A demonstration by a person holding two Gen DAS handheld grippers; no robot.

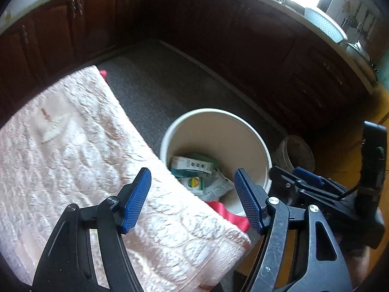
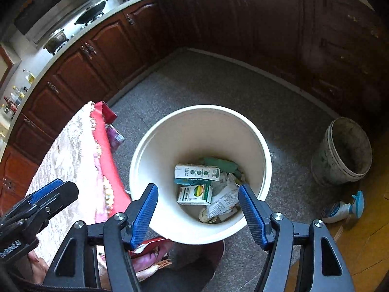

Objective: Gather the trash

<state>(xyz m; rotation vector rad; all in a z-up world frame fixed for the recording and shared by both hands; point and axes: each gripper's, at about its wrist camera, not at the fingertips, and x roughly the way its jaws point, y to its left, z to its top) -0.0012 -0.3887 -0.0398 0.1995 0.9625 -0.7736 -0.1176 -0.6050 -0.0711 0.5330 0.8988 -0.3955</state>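
Both claws gape empty: right claw (image 2: pixel 198 215) sits at lower centre directly over the white bucket (image 2: pixel 145 150) holding 2 cartons (image 2: pixel 195 172); left claw (image 1: pixel 192 200) hangs over the bench (image 1: pixel 73 150) edge.

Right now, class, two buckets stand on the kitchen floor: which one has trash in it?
The white bucket beside the cloth-covered table holds cartons and crumpled paper. The grimy grey bucket further off shows nothing inside.

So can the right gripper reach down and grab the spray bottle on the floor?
Probably yes. The right gripper is open and holds nothing, and the spray bottle lies in the open on the floor beside it. The white bucket and the dirty grey bucket stand clear of the way.
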